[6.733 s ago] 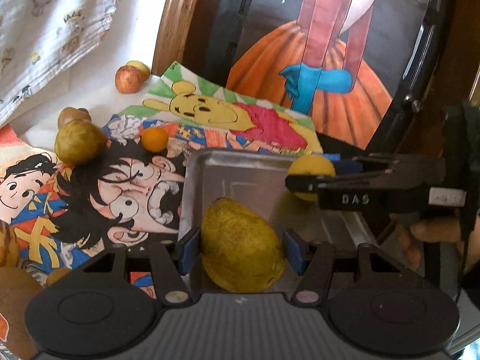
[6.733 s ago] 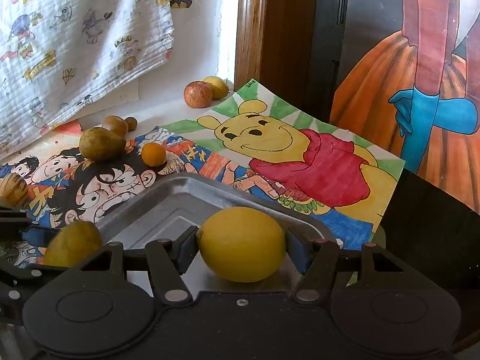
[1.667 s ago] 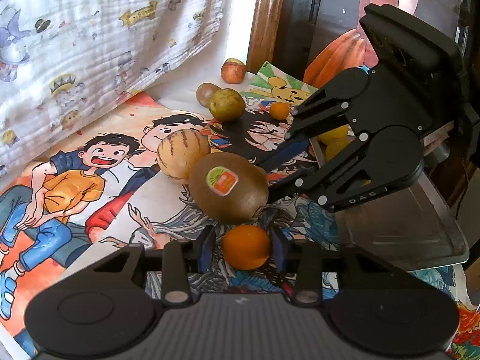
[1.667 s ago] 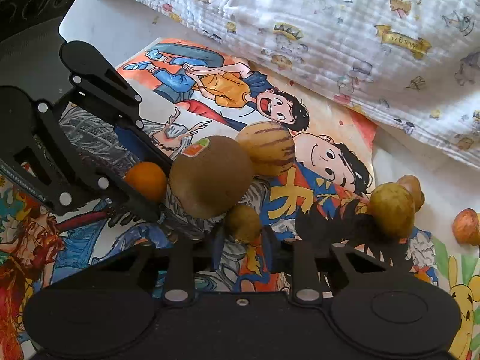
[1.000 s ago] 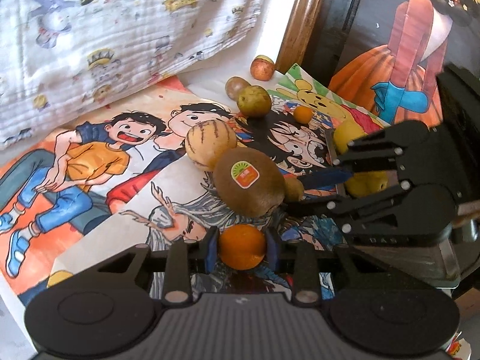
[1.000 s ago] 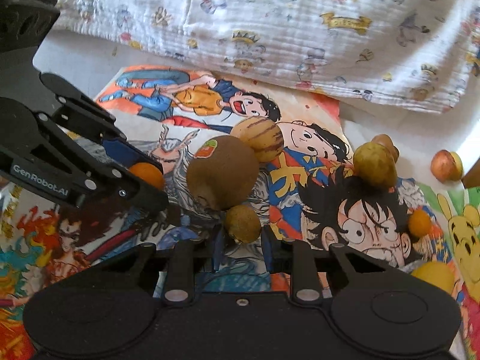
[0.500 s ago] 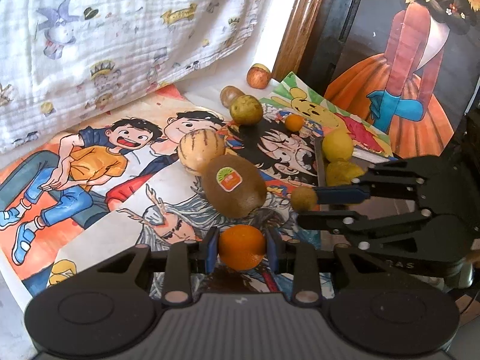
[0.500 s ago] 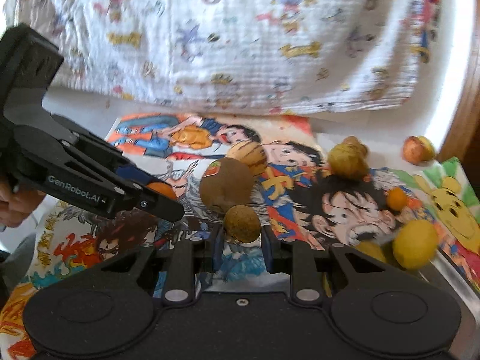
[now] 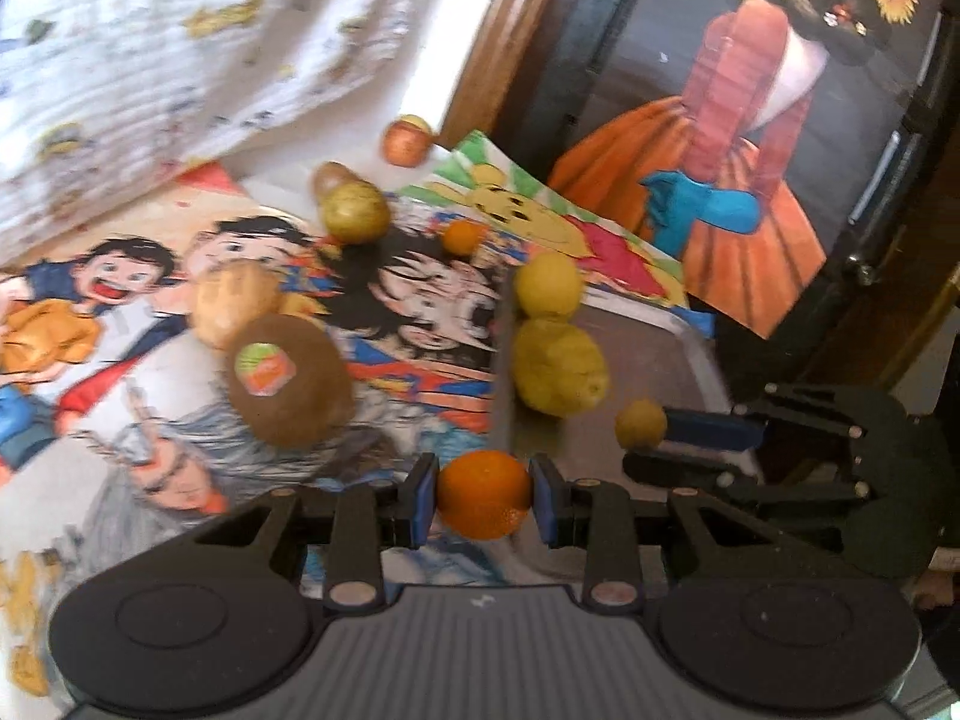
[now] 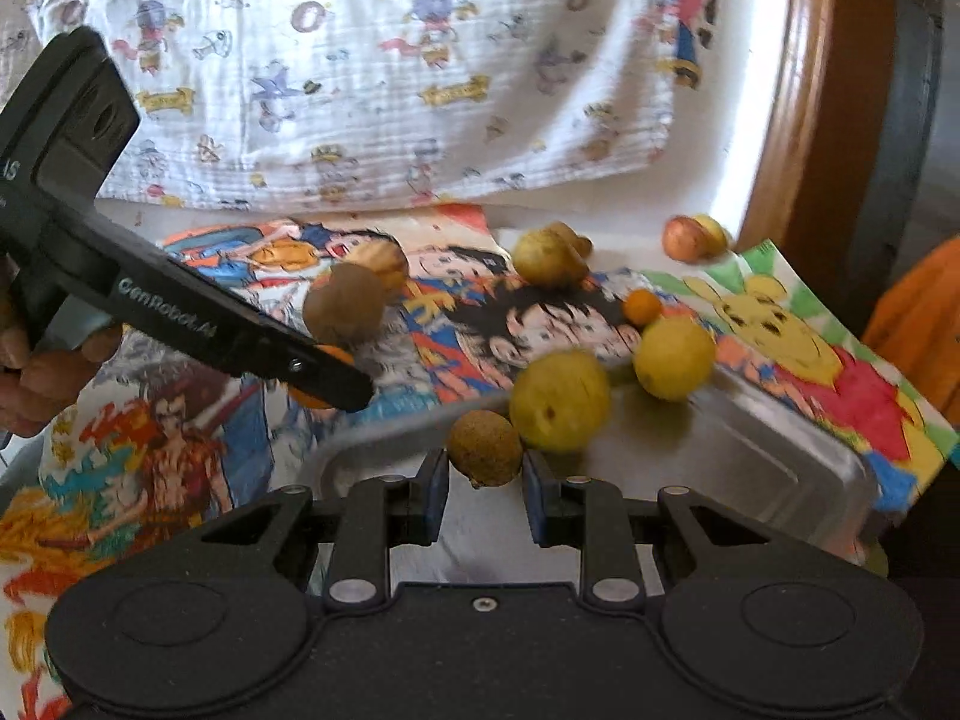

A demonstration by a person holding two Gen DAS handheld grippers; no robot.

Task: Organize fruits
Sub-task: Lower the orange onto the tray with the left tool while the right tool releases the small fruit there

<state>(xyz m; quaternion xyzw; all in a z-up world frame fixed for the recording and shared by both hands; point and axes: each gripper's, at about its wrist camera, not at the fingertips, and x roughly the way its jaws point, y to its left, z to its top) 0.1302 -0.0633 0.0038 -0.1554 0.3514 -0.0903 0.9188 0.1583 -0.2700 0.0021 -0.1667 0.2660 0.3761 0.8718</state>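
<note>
My left gripper (image 9: pixel 485 498) is shut on a small orange (image 9: pixel 483 493), held just left of the metal tray's (image 9: pixel 654 354) near corner. My right gripper (image 10: pixel 485 483) is shut on a small brownish round fruit (image 10: pixel 485 447) above the tray (image 10: pixel 750 450); it also shows in the left wrist view as the brownish fruit (image 9: pixel 641 423). Inside the tray lie a bumpy yellow fruit (image 9: pixel 559 365) and a round yellow fruit (image 9: pixel 547 284). On the cartoon mat rest a large kiwi with a sticker (image 9: pixel 288 378), a striped tan fruit (image 9: pixel 231 300), a green-yellow fruit (image 9: pixel 354 210) and a tiny orange (image 9: pixel 462 237).
A red-yellow fruit (image 9: pixel 407 141) sits by the wooden frame (image 9: pixel 498 42) at the back. A printed white cloth (image 10: pixel 360 60) hangs behind the mat. A painted panel (image 9: pixel 750 138) leans at the right. A person's hand (image 10: pixel 36 372) grips the left tool's handle.
Both grippers have swung right toward the tray with their fruits. The right one now hangs over the tray's inside; the left one has come to the tray's near corner.
</note>
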